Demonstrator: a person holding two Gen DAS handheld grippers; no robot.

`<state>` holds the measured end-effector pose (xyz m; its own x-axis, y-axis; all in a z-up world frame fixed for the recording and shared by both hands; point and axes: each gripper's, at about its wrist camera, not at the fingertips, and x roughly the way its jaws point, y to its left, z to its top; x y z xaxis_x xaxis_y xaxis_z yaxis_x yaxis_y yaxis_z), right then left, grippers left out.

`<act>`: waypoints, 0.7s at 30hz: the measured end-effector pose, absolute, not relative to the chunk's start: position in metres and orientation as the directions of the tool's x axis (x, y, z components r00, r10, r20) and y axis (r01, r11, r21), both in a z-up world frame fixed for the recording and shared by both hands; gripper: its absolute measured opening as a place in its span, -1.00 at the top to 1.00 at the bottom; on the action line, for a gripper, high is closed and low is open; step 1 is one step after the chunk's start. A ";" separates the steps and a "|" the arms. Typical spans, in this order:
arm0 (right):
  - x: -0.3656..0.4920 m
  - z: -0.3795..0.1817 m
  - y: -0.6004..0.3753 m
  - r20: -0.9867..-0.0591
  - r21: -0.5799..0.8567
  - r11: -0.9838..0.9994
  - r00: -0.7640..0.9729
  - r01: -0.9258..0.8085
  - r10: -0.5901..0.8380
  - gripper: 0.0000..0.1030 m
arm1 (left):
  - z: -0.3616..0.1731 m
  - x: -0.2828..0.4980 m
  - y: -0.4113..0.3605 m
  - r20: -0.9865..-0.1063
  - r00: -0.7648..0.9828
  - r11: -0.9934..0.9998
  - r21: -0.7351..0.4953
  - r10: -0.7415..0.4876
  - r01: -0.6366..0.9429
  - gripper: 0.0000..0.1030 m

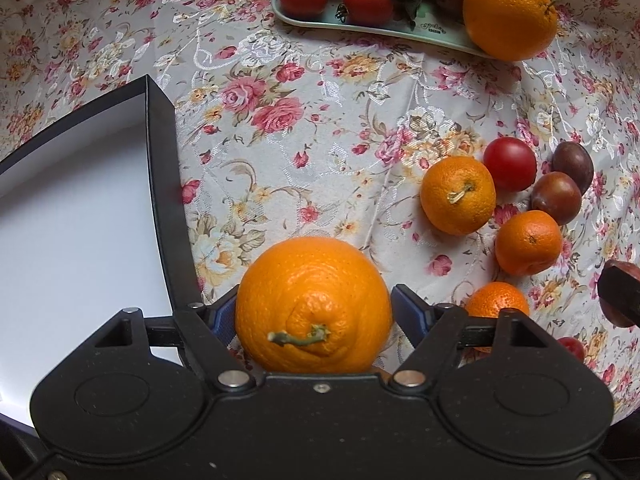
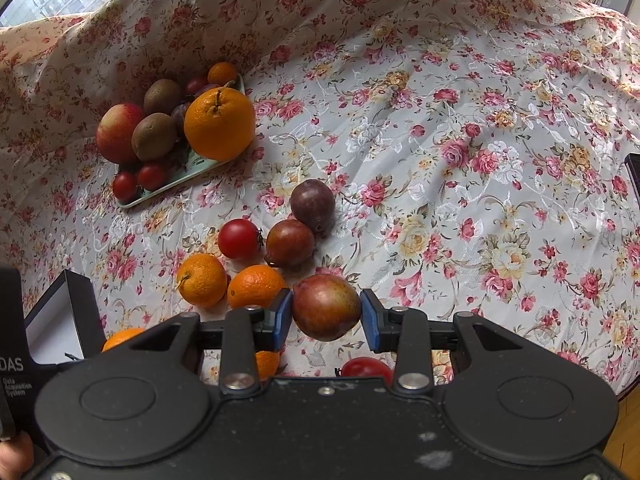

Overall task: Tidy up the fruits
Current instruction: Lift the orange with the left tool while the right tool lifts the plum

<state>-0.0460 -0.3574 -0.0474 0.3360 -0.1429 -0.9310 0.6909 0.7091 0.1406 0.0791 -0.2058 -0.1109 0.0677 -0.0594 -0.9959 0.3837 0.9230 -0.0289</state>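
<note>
Orange [image 1: 314, 304] stem toward camera, seemingly clamped in left gripper [image 1: 314, 308]; plum [image 2: 326, 306], long axis roughly crosswise, gripped between right gripper [image 2: 326, 314] pads.

at the left edge of the right wrist view, a black device body [image 2: 12, 344] carries white lettering: large letters "das", cut off at the frame edge, with small lines "data acquisition system" beneath. the pale green tray [image 1: 404, 28] bears a small dark printed mark on its near rim beside the big orange [image 1: 510, 16]; it is too small to read in either view.
</note>
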 end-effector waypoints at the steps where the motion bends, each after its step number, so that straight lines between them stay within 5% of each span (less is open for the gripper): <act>1: -0.046 -0.047 -0.358 -0.930 0.138 0.709 0.336 0.692 -0.147 0.26 | -0.111 0.080 -0.205 -0.996 0.068 0.930 -0.024 -0.053 0.368 -0.37; 13: -0.041 -0.038 -0.357 -0.915 0.131 0.702 0.358 0.700 -0.187 0.26 | -0.055 0.080 -0.195 -0.972 0.163 0.932 -0.104 -0.169 0.346 -0.35; 21: -0.026 -0.034 -0.338 -0.908 0.136 0.722 0.377 0.678 -0.182 0.26 | -0.020 0.099 -0.160 -0.935 0.327 0.960 -0.043 -0.135 0.275 -0.35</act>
